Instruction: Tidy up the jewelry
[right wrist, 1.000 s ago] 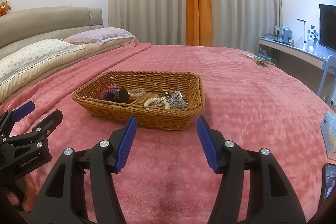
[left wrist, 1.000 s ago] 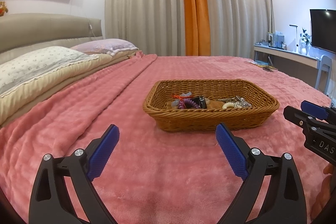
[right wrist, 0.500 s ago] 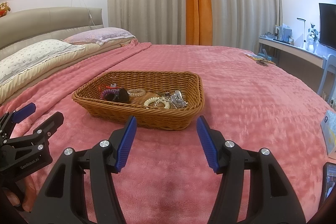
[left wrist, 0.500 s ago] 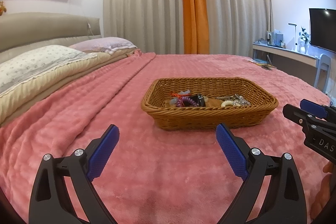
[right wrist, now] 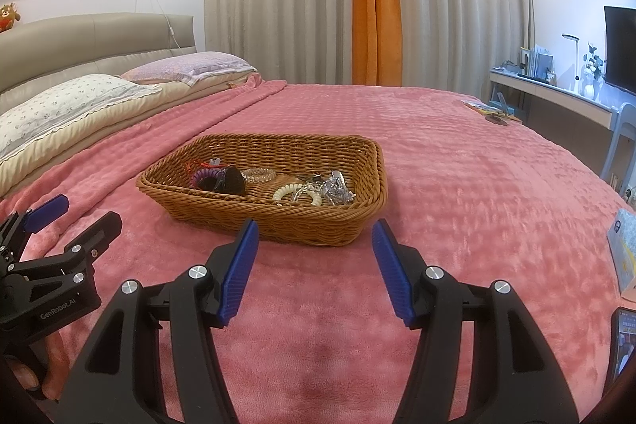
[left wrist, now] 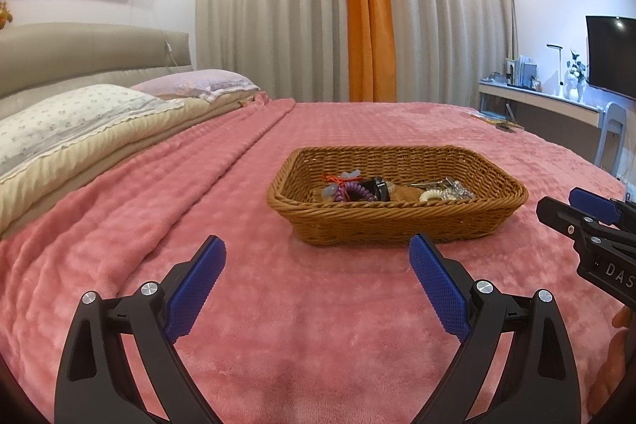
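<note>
A brown wicker basket (left wrist: 397,225) (right wrist: 278,225) rests on the pink bedspread ahead of both grippers. Inside lie a purple spiral hair tie (left wrist: 351,192) (right wrist: 200,175), a dark item (right wrist: 228,181), a clear bead bracelet (right wrist: 258,174), a cream spiral tie (left wrist: 433,195) (right wrist: 292,191) and a tangle of silver pieces (left wrist: 453,187) (right wrist: 336,187). My left gripper (left wrist: 318,261) is open and empty, short of the basket's near wall. My right gripper (right wrist: 316,245) is also open and empty, just before the basket. Each gripper shows at the edge of the other's view.
Pillows (left wrist: 67,122) and a padded headboard line the left side. A desk (left wrist: 544,102) with a lamp, a chair and a TV stands at the right. Small flat items (right wrist: 493,110) lie on the bed's far right; a box (right wrist: 622,245) and a phone (right wrist: 624,340) lie near right.
</note>
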Available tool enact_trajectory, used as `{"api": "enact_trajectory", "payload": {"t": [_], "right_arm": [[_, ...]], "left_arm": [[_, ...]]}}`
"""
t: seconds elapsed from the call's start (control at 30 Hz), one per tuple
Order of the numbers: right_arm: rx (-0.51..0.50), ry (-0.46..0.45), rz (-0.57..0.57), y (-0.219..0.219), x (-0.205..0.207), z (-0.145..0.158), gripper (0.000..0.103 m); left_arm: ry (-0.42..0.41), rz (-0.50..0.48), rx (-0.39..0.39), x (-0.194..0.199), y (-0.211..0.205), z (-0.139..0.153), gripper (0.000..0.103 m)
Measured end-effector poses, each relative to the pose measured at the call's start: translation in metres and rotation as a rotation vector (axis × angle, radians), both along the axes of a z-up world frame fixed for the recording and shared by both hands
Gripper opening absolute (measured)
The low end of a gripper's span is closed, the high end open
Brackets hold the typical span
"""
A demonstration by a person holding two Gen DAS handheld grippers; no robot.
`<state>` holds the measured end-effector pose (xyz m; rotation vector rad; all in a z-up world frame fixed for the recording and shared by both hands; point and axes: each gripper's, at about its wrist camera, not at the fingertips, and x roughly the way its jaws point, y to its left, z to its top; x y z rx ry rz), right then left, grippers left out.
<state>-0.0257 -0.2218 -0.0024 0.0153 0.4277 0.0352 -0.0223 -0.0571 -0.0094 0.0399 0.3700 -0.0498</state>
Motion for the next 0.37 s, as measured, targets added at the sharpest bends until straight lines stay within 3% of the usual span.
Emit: {"api": "enact_trajectory", "payload": {"t": [0.37], "right_arm": [[0.001, 0.000, 0.000, 0.0004, -0.0002, 0.0000, 0.056]], "left_arm": [[0.011, 0.006, -0.005, 0.0014, 0.0008, -0.0001, 0.095]]}}
